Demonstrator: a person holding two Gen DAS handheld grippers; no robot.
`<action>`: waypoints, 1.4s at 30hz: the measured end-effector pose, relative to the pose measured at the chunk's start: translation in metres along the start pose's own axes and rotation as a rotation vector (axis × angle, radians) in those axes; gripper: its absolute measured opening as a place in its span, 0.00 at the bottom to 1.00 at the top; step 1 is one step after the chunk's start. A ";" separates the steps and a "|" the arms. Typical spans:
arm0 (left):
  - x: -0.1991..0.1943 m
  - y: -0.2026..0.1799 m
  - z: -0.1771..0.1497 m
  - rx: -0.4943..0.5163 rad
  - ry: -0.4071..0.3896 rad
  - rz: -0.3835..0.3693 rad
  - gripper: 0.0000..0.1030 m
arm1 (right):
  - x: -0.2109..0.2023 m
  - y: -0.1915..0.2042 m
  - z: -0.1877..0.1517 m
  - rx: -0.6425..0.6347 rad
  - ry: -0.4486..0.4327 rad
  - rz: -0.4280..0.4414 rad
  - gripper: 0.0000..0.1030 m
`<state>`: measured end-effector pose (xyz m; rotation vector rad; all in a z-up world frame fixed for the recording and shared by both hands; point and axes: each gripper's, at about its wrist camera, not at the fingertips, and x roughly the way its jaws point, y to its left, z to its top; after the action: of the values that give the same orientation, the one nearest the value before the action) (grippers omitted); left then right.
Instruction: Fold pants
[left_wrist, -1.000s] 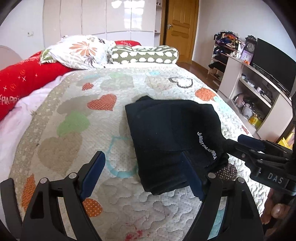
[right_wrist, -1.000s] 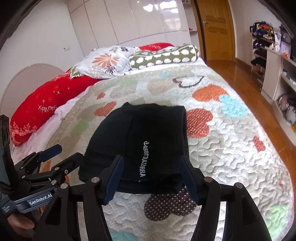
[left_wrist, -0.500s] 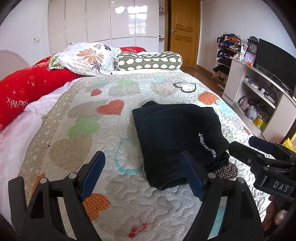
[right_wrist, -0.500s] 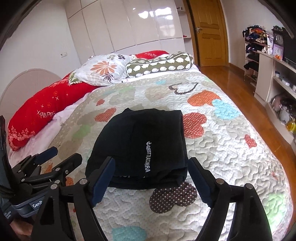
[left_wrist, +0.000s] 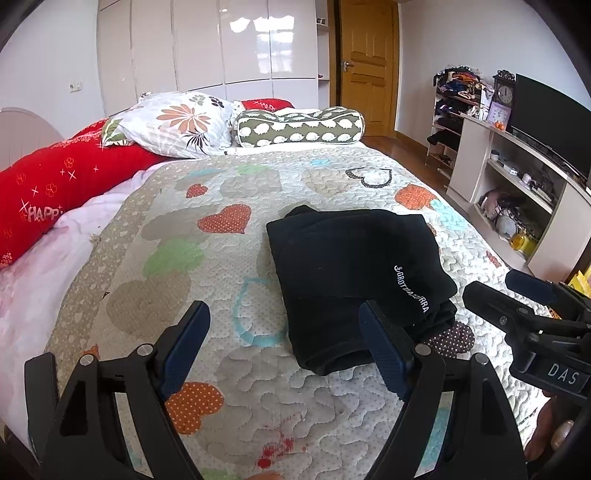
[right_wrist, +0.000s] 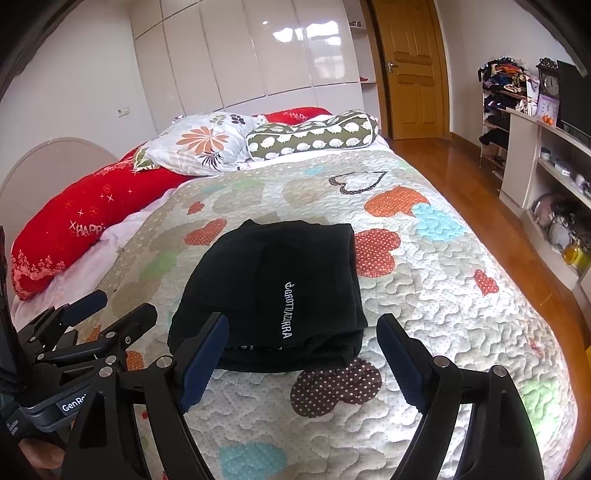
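Pants (left_wrist: 354, 280), black, soft knit, folded into a thick rectangular bundle with a line of white lettering down the top layer, lie on the quilted bedspread (left_wrist: 229, 369) of pale stitched cotton scattered with dotted hearts. All places below I give from that bundle. My left claw (left_wrist: 284, 343) hangs short of its near edge with the blue-padded fingers spread wide; one pad overlaps the bundle's near corner in the left view, and I cannot tell whether it touches cloth. My right claw (right_wrist: 303, 354) sits just short of the near edge as well, fingers parted with nothing between them, pads clear of the fabric. The lettering is too small and warped to read with certainty. The bundle's under layers are hidden; only rumpled edges show at the near end. Beyond it, at the far end, a flowered white pillow (left_wrist: 177, 125), a green bolster (left_wrist: 299, 127) with white shapes and a red printed cushion (left_wrist: 62, 184) are partly cut off by each other.
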<state>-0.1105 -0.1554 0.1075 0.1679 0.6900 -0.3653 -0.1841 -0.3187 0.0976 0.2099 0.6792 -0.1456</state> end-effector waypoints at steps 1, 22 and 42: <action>0.000 -0.001 0.000 0.003 -0.002 0.001 0.81 | 0.000 0.000 0.000 -0.002 0.003 -0.004 0.81; 0.005 -0.002 -0.006 0.011 0.011 0.012 0.81 | 0.008 0.000 -0.003 -0.010 0.039 -0.015 0.82; 0.009 -0.001 -0.009 0.006 0.015 0.004 0.81 | 0.016 0.002 -0.002 -0.025 0.053 -0.021 0.82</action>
<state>-0.1097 -0.1562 0.0949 0.1774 0.7030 -0.3628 -0.1728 -0.3169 0.0861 0.1829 0.7354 -0.1524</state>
